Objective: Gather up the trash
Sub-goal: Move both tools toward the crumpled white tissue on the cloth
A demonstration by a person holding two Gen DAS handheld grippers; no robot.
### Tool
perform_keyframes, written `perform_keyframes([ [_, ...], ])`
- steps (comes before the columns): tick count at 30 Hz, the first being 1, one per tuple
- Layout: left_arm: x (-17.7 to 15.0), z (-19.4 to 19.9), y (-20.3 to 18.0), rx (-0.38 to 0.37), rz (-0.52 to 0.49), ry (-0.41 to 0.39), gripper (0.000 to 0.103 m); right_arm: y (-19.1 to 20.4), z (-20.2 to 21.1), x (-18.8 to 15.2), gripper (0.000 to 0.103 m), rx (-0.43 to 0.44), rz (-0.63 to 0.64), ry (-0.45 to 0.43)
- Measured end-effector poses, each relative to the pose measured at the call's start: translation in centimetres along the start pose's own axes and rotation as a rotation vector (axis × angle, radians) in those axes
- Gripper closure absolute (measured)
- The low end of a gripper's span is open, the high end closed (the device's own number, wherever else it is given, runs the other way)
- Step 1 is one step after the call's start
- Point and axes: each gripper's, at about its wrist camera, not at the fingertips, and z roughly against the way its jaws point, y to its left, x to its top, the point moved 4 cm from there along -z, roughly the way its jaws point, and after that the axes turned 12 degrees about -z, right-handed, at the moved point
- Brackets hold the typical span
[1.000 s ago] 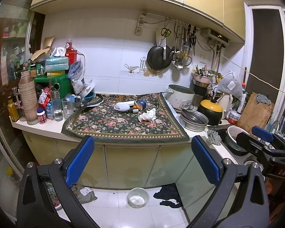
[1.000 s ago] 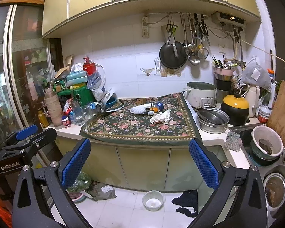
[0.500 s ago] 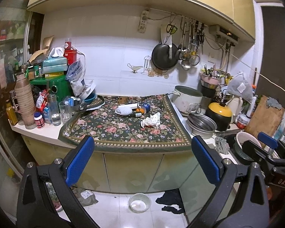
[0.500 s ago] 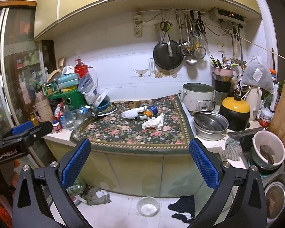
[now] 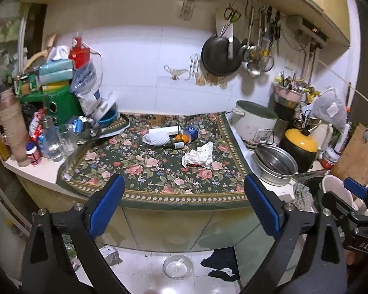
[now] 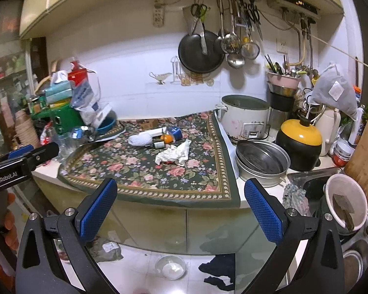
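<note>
Your target, the crumpled white paper (image 5: 198, 156), lies on the floral cloth (image 5: 144, 169) mid-bench, just in front of a small bottle (image 5: 175, 144) and an orange (image 5: 179, 137). It looks light, soft, easily crushed; pinch a raised fold near the middle. Your left gripper (image 5: 182, 208) and right gripper (image 6: 180, 209) both hover short of the bench edge, level, jaws wide apart and empty.

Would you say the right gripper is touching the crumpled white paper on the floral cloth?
Apart: in the right wrist view the open right gripper sits short of the counter, with the crumpled paper far beyond.
</note>
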Motion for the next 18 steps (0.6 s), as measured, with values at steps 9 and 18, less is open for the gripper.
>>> perform_keyframes([
  [9, 2.8, -12.2, 4.3, -0.024, -0.008, 0.061, 0.014, 1.4, -9.8, 3.1, 0.000, -0.061, -0.029, 0.048],
  [18, 5.0, -25.0, 8.3, -0.096, -0.075, 0.193, 0.014, 1.8, -19.8, 5.2, 0.000, -0.173, -0.095, 0.140],
])
